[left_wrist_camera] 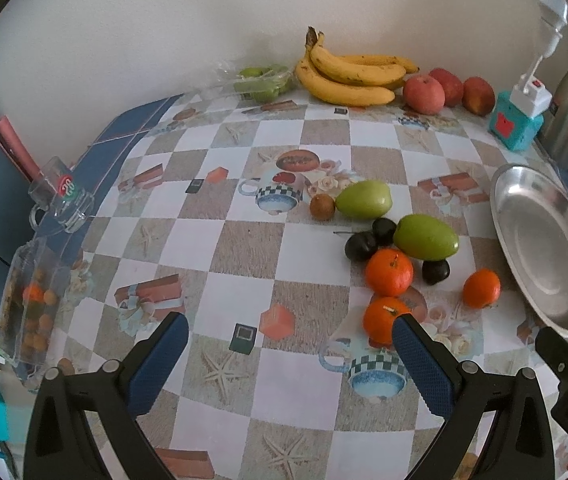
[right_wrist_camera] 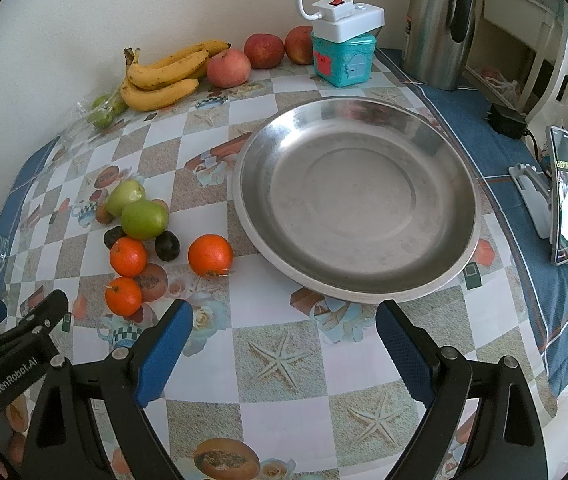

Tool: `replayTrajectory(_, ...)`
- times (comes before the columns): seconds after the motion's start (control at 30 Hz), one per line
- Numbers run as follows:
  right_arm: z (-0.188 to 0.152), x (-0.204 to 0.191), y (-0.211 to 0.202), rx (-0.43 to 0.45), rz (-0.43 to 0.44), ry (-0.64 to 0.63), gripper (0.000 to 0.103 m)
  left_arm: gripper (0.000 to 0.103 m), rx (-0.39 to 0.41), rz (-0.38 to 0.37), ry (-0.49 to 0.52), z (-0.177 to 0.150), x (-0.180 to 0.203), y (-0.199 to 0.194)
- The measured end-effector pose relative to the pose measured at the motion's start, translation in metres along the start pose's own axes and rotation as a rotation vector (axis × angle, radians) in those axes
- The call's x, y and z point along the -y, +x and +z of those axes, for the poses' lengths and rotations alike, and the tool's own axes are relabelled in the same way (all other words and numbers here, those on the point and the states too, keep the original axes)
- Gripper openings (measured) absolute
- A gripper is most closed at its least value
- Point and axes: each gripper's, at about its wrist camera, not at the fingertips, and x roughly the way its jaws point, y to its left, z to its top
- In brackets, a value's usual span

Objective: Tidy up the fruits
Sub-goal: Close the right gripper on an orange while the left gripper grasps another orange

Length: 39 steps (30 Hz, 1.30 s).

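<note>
A cluster of loose fruit lies on the checked tablecloth: two green mangoes (left_wrist_camera: 363, 199) (left_wrist_camera: 425, 237), three tangerines (left_wrist_camera: 388, 272) (left_wrist_camera: 481, 288) (left_wrist_camera: 381, 318), dark plums (left_wrist_camera: 360, 245) and a small brown fruit (left_wrist_camera: 322, 207). The same tangerines (right_wrist_camera: 210, 255) (right_wrist_camera: 128, 257) show in the right wrist view, left of an empty steel plate (right_wrist_camera: 443, 248). My left gripper (left_wrist_camera: 289, 330) hangs open above the cloth, its right finger (left_wrist_camera: 419, 356) partly covering the nearest tangerine. My right gripper (right_wrist_camera: 284, 320) is open just before the plate's near rim, nothing between its pads.
Bananas (left_wrist_camera: 347, 74), three red apples (left_wrist_camera: 423, 94) and a bag of green fruit (left_wrist_camera: 264, 80) line the back wall. A teal box with a white power strip (right_wrist_camera: 343, 36), a steel thermos (right_wrist_camera: 439, 20) and a phone on a stand (right_wrist_camera: 563, 196) sit right. A glass mug (left_wrist_camera: 64, 196) stands left.
</note>
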Motion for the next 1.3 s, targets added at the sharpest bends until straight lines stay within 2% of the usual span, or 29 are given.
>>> replayTrajectory(0.33, 0.001, 0.001, 0.001, 0.024, 0.044, 0.021, 0.093, 0.103, 0.017, -0.069, -0.022, 0.004, 0.000, 0.003)
replayTrajectory(0.43, 0.006, -0.003, 0.000, 0.054, 0.053, 0.010, 0.093, 0.103, 0.023, -0.075, -0.035, 0.007, -0.001, 0.003)
replayTrajectory(0.5, 0.010, -0.002, -0.004, 0.090, 0.098, 0.029, 0.093, 0.103, 0.023, -0.085, -0.044, 0.009, 0.000, 0.003)
replayTrajectory(0.57, 0.015, -0.002, -0.009, 0.122, 0.145, 0.051, 0.093, 0.103, 0.008, -0.088, -0.045, 0.011, 0.002, 0.006)
replayTrajectory(0.67, 0.023, -0.010, -0.010, 0.150, 0.124, 0.019, 0.093, 0.103, -0.024, -0.095, -0.041, 0.013, 0.006, 0.012)
replayTrajectory(0.87, 0.035, -0.020, -0.006, 0.167, 0.145, -0.016, 0.093, 0.103, -0.082, -0.128, -0.058, 0.010, 0.008, 0.024)
replayTrajectory(1.03, 0.037, -0.031, 0.009, 0.112, 0.165, -0.062, 0.091, 0.095, -0.128, -0.141, -0.069, 0.008, 0.007, 0.035)
replayTrajectory(1.2, 0.035, -0.034, 0.027, 0.027, 0.161, -0.067, 0.069, 0.086, -0.161, -0.169, -0.063, 0.005, 0.010, 0.041)
replayTrajectory(1.3, 0.035, -0.032, 0.036, -0.011, 0.175, -0.055, 0.064, 0.080, -0.182, -0.186, -0.049, 0.003, 0.015, 0.045)
